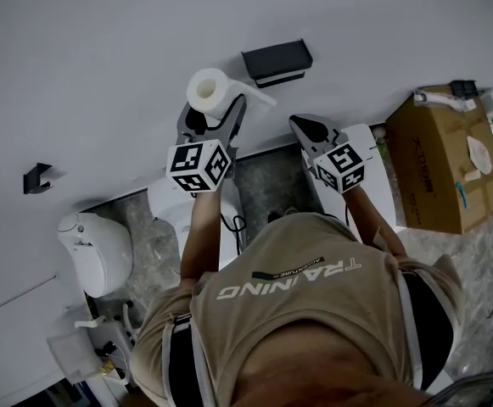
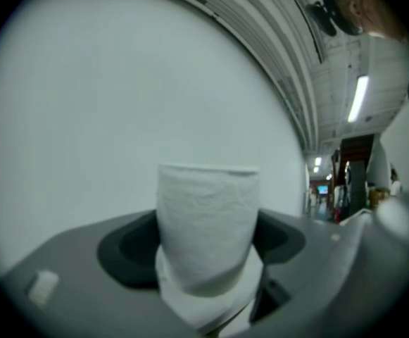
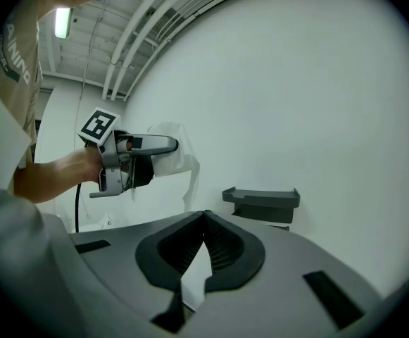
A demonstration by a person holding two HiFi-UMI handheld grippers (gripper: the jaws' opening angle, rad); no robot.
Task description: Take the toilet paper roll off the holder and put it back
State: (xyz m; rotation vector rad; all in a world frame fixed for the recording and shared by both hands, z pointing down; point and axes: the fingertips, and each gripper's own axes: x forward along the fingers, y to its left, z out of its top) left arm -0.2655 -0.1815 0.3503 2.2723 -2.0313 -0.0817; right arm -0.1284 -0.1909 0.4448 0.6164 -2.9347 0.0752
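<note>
**A:** What's nearest to you?

**B:** My left gripper [image 2: 205, 234] is clenched on the toilet paper roll [image 2: 208, 217]. The roll stands upright between my jaws at the lower centre of that view, the only one that shows the grip head-on. My right gripper [image 3: 204, 215] has its jaws pressed together at the tips.

**A:** And farther out?

**B:** Only the right gripper view shows a loose tail of paper [image 3: 190, 178] hanging from the roll at left centre, with my hand [image 3: 60, 173] behind it. The dark holder [image 3: 262, 203] is on the wall [image 3: 317, 83] to the right, apart from the roll. In the head view, both forearms [image 1: 197, 227] reach toward the wall. A cardboard box [image 1: 437, 164] sits at the right edge.
</note>
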